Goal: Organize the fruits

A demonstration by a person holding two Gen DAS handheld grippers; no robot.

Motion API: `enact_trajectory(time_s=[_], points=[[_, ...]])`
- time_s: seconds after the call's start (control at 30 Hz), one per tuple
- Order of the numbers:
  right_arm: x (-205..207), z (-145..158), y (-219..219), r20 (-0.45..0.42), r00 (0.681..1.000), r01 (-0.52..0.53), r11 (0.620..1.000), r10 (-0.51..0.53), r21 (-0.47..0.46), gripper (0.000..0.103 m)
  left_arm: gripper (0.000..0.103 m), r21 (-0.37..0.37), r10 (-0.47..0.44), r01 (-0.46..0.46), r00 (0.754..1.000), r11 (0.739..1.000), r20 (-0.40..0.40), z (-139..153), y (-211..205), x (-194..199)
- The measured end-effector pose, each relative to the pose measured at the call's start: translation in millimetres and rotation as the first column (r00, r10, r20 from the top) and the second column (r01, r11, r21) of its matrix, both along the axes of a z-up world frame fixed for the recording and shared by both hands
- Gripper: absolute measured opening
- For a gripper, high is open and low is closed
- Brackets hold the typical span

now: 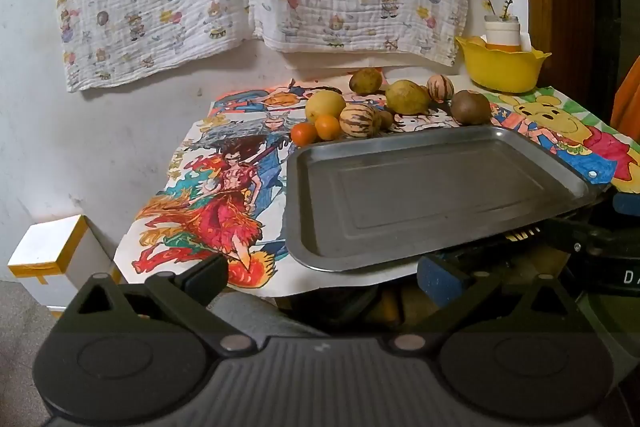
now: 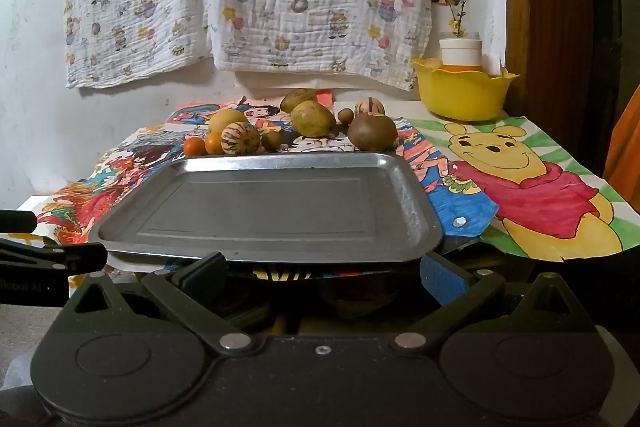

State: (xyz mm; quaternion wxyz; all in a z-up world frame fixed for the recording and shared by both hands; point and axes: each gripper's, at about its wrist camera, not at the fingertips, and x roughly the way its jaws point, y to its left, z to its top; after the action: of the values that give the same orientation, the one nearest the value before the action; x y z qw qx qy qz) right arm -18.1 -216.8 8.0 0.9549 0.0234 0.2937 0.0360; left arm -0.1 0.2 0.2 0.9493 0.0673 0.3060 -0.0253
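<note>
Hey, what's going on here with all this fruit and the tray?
Fruit sorting is about to begin, and nothing has been picked up yet. The metal tray sits empty on a table covered in colourful drawings. Behind it lies a loose cluster of fruit: two small oranges, striped melons, yellow-green fruits and a brown one. The left claw and right claw both hover open at the tray's near edge, holding nothing.

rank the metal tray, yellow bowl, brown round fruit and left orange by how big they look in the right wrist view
1. Metal tray, by far the largest, though also nearest the camera.
2. Yellow bowl, farthest back, so probably bigger than it looks.
3. Brown round fruit.
4. Left orange, smallest.
</note>
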Motion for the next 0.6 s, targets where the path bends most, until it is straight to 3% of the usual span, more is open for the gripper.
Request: enact_trajectory(time_s=[0.6], points=[[0.1, -0.8, 0.3, -0.002, 1.000, -0.001, 1.000, 0.001, 0.004, 0.103, 0.103, -0.004, 0.003, -0.003, 1.000, 1.000, -0.001, 0.4, 0.2, -0.3]])
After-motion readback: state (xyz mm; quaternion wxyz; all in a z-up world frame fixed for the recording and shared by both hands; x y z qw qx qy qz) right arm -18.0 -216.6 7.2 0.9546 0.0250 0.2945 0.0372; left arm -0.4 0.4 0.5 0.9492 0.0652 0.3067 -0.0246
